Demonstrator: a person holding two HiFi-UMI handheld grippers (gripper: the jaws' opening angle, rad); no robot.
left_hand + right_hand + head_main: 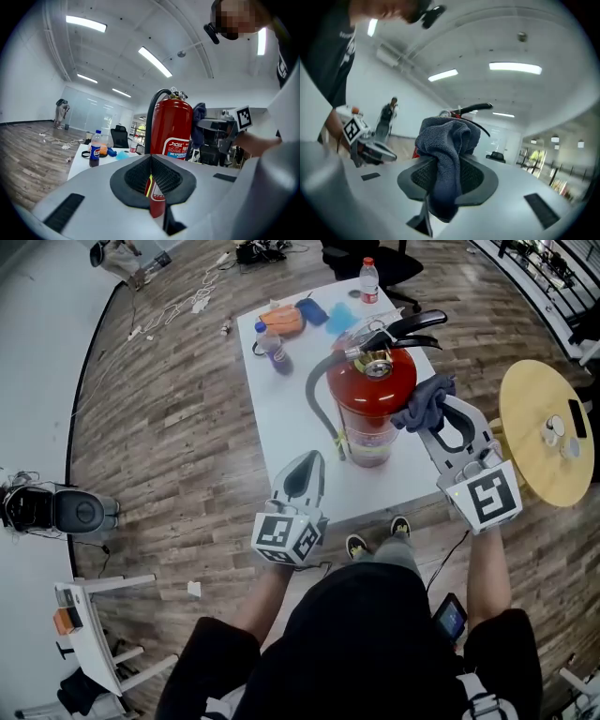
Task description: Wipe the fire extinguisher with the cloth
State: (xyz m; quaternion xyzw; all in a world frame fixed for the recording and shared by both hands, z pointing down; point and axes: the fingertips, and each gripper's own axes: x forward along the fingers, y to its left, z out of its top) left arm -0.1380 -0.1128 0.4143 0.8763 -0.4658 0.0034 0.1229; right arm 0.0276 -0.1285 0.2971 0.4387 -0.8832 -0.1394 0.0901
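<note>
A red fire extinguisher with a black hose and black handle stands upright near the front edge of the white table. My right gripper is shut on a dark blue-grey cloth, which touches the extinguisher's right shoulder. The right gripper view shows the cloth bunched between the pads, with the extinguisher's handle just behind it. My left gripper is shut with nothing in it, at the table's front edge left of the cylinder. The left gripper view has the extinguisher straight ahead, a short way off.
At the table's far end lie a dark soda bottle, an orange item, blue cloths and a water bottle. A round wooden table stands right of my right gripper. A white chair is at lower left.
</note>
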